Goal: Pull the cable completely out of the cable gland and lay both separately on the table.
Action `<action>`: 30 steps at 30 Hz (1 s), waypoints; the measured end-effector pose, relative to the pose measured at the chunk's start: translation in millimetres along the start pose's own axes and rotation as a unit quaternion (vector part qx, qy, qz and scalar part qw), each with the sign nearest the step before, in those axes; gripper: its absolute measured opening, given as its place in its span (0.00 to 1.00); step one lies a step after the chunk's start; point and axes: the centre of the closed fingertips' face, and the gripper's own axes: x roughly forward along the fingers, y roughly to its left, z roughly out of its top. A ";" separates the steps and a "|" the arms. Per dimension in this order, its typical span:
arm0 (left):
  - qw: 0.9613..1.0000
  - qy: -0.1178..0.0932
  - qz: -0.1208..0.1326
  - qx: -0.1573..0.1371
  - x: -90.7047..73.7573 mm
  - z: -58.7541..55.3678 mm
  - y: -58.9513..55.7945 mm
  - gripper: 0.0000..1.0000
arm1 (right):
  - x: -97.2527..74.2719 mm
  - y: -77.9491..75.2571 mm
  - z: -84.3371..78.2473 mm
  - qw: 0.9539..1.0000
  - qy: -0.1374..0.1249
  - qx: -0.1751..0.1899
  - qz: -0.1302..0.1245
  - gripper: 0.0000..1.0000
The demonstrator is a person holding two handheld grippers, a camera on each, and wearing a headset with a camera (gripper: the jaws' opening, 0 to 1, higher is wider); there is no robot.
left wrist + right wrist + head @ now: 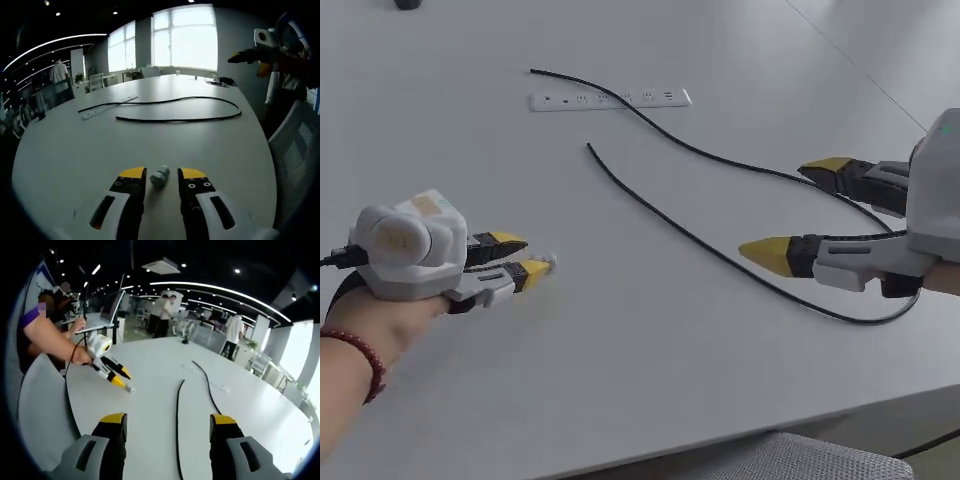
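1 hairpin cable (700, 150), ends far-left, left tool (530, 253) spread astride gland (548, 262), right tool (775, 209) spread

White power strip (610, 99), grey chair (790, 460), distant people (163, 315).

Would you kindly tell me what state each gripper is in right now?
Left gripper: open slightly, the cable gland lying unclamped between its tips.
Right gripper: open wide, holding nothing; the cable lies on the table.
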 end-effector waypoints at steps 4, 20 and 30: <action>1.000 -0.028 0.005 -0.001 -19.6 17.8 -3.9 0.48 | 0.3 4.1 2.8 1.000 -0.009 0.006 0.006 0.68; 0.994 -0.106 0.030 0.000 -143.1 60.4 -22.5 0.73 | -4.6 19.5 18.9 0.998 -0.064 0.009 0.026 0.71; 0.990 -0.115 0.074 -0.031 -176.9 41.2 -27.5 0.76 | -19.5 18.5 4.8 0.998 -0.066 0.020 0.017 0.71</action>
